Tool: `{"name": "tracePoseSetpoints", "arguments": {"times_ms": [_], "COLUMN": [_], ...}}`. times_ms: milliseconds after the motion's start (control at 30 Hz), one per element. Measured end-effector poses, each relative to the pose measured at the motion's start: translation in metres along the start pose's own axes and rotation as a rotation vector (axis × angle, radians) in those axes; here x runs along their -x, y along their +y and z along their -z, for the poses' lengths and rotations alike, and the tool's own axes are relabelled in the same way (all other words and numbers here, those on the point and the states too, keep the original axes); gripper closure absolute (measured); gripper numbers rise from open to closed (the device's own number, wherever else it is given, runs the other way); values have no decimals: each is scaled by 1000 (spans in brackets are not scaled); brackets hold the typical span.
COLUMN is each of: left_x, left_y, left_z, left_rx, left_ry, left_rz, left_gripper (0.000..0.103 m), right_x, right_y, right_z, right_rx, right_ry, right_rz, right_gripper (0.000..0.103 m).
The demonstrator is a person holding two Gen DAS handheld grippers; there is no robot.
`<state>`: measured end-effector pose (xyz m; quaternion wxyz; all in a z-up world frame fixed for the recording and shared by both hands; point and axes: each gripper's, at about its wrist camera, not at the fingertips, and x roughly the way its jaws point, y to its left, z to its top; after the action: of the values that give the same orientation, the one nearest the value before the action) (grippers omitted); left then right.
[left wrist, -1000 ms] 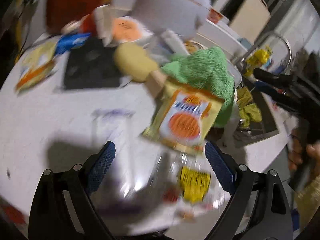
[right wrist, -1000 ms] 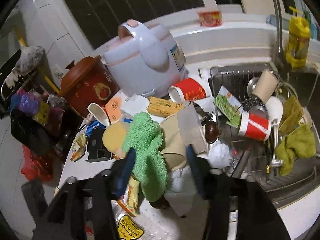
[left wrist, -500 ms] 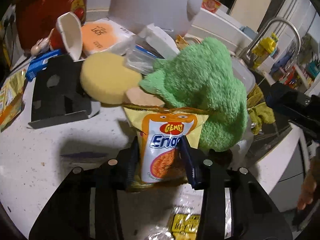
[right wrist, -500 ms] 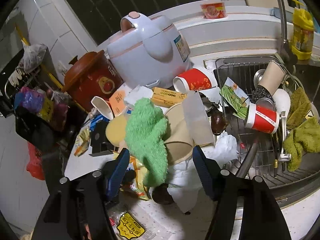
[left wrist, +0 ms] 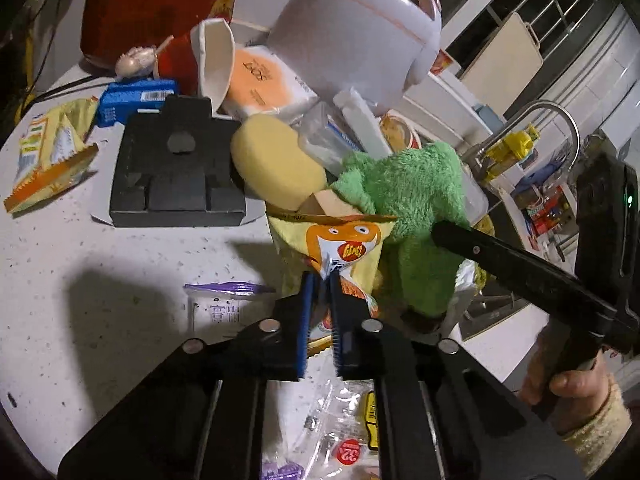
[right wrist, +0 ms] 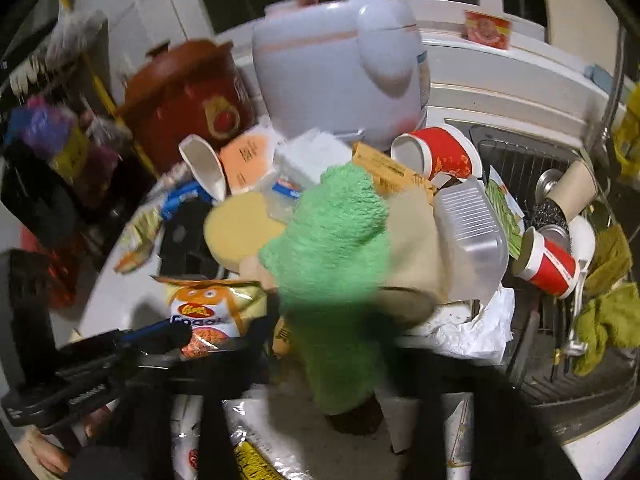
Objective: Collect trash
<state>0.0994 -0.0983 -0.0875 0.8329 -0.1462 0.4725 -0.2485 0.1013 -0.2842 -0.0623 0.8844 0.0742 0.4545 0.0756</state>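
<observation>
**Snack bag pinched by left gripper**

The snack bag (left wrist: 340,248) is pinched between the left gripper's (left wrist: 321,280) fingers, at the green cloth's (left wrist: 408,200) 8 o'clock, above the table (left wrist: 100,280). The right gripper's (right wrist: 320,400) finger spread cannot be told.

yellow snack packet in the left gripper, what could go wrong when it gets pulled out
The left gripper pinches only a crumpled middle fold of the yellow and orange snack packet, so it may slip. The fluffy green cloth leans against the packet and could get dragged along, perhaps nudging the round yellow sponge.
</observation>
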Motion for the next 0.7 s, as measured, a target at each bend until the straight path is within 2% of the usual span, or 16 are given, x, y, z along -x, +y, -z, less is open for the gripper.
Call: {"name": "tracePoseSetpoints", "arguments": {"times_ms": [67,167,333,467,500,533,567,600,700], "left_x": [0,-3,5,7,5,0,-6,-12,-20], "left_y": [-2,-1,-1,-5,-7,-8,-8,-8,-12], "left_z": [1,1,-2,-8,-9,-10,-11,-10,-7], "left_rx": [9,19,25,-14,-28,-46,-48,-44,-60], "left_ry": [-8,-4,-23,-18,-17,0,21,43,57], "left_rz": [32,32,48,15,-23,-80,-95,-121,-123], "left_gripper": [100,102,102,103,94,81,33,12,12], "right_x": [5,25,72,115,123,130,139,144,154], "right_y": [0,3,0,-3,-4,-5,-7,-8,-9], "right_z": [0,-3,-17,-25,-26,-28,-29,-29,-26], "right_rx": [-19,-13,-50,-68,-75,-83,-91,-95,-90], "right_ry": [-16,-77,-185,-282,-299,-313,-327,-334,-346], "right_rz": [-18,-23,-97,-154,-166,-181,-203,-213,-227], "right_gripper": [93,93,93,93,93,93,93,93,93]}}
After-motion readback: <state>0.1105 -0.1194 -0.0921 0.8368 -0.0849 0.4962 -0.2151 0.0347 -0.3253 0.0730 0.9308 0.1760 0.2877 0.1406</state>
